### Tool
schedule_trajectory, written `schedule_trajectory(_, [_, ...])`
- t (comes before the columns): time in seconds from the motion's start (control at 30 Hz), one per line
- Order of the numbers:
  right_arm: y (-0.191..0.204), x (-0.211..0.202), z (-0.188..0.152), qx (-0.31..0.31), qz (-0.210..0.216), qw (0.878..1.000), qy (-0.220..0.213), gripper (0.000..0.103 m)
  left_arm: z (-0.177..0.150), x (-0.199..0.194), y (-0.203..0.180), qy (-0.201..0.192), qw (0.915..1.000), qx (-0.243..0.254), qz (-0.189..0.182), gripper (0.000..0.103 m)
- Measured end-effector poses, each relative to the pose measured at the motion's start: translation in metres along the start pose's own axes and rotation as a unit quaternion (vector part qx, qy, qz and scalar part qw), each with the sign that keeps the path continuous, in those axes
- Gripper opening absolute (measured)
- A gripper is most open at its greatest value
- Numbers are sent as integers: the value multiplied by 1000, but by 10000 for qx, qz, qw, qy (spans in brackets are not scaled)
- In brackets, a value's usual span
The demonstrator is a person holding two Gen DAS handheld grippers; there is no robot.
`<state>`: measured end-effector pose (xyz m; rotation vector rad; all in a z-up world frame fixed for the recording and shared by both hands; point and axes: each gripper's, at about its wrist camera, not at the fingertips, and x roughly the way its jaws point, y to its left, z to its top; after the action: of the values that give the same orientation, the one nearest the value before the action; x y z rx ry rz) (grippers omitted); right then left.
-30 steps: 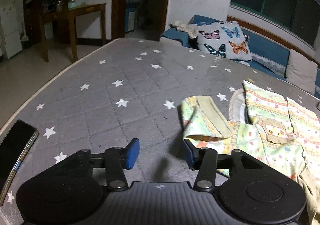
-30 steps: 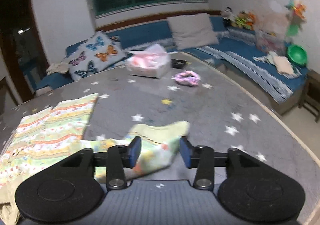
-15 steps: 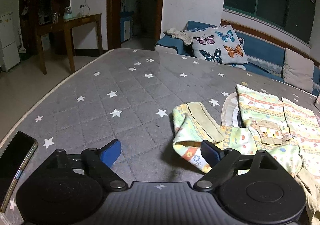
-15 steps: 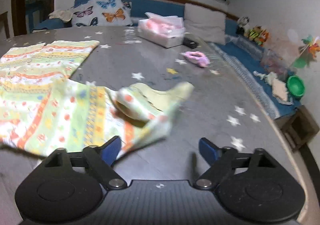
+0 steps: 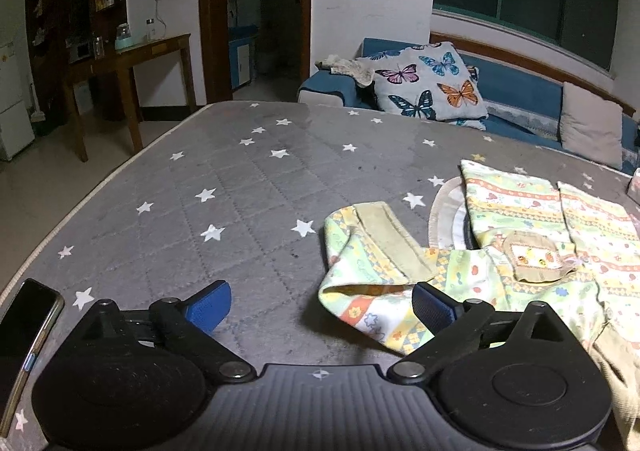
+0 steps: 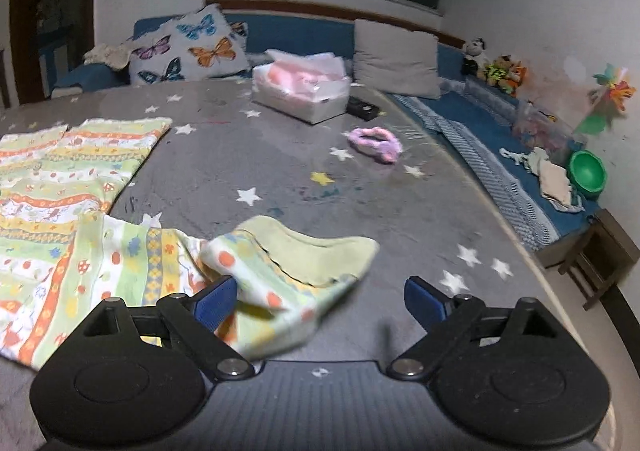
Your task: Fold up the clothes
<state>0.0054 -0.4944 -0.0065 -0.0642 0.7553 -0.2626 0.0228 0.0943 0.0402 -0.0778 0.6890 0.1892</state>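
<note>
A child's patterned yellow-green garment (image 5: 520, 235) lies on the grey star-print mattress (image 5: 240, 187). Its left sleeve with a plain cuff (image 5: 384, 243) lies folded over near my left gripper (image 5: 322, 307), which is open and empty; the sleeve end lies just ahead of its right finger. In the right wrist view the other sleeve (image 6: 288, 271) lies crumpled between and ahead of the fingers of my right gripper (image 6: 320, 299), which is open wide. The garment body (image 6: 72, 187) spreads to the left.
A black phone (image 5: 24, 327) lies at the mattress's near left edge. A tissue box (image 6: 300, 87), a pink hair band (image 6: 374, 143) and a dark remote (image 6: 362, 107) lie on the far side. A blue sofa with a butterfly cushion (image 5: 428, 83) runs behind.
Both grippers opened from nearly shut to wide open. The right sleeve fell from the right gripper onto the mattress. Both grippers drew back a little.
</note>
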Motion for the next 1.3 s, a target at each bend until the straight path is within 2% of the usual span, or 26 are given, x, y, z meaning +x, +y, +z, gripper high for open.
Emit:
schedule_trajectory(0.1, [6,14,6,-87,-28,10000,-31,93,0,3,3,49,10000,-36,78,99])
schedule_trajectory(0.2, [3,26,15,13,-389,9992,-105,93,0,7,5,102,9998,-73,146,99])
schedule_trajectory(0.3, [-12,33,20,258,-855,9959,-116,93,0,8,6,111,9998,-81,170,99])
schedule_trajectory(0.4, [-35,32,16,509,-960,9941,-22,93,0,12,7,144,9996,-92,202,100])
schedule_trajectory(0.6, [-54,16,2,729,-661,9951,5,94,1,16,-2,181,9998,7,125,100])
schedule_trajectory(0.8, [-31,7,-1,613,-274,9977,-99,97,-1,16,-23,102,9990,424,22,103])
schedule_trajectory(0.93, [-4,7,1,387,-18,9991,-181,99,-1,23,-41,4,9961,882,5,103])
schedule_trajectory(1.1, [23,16,1,148,160,9996,-157,102,-2,42,-55,-38,9902,1355,337,103])
schedule_trajectory(1.3, [29,22,-5,367,249,9987,-236,103,1,63,-42,65,9889,1354,611,103])
